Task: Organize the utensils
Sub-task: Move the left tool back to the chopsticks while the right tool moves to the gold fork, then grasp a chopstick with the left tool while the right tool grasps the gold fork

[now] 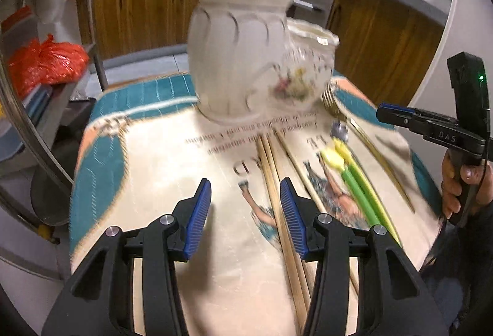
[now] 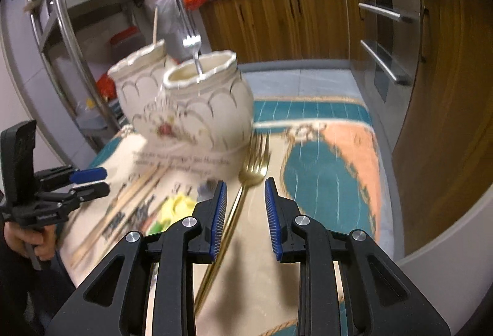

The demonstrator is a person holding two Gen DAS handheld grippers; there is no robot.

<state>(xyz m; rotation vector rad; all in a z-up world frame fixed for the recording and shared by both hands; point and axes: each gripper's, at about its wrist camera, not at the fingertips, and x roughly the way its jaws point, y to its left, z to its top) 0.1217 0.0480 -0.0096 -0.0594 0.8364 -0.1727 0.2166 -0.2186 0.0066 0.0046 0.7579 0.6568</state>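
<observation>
Both grippers are the same build afaict: matte black plastic frames w/ triangular cutouts, a round silver screw head on each arm link, and blue ribbed pads (image 1: 198, 220) on the inner finger faces. From the left cam, the right gripper (image 1: 393, 115) has "DAS" in pale letters on its side, blue tips, plus a black box on top w/ a tiny green LED. Bare skin on the right hand (image 1: 462, 185), dark sleeve below it. Left gripper (image 2: 92, 180) looks identical from the other cam, left hand (image 2: 29, 239) also bare w/ dark sleeve.
</observation>
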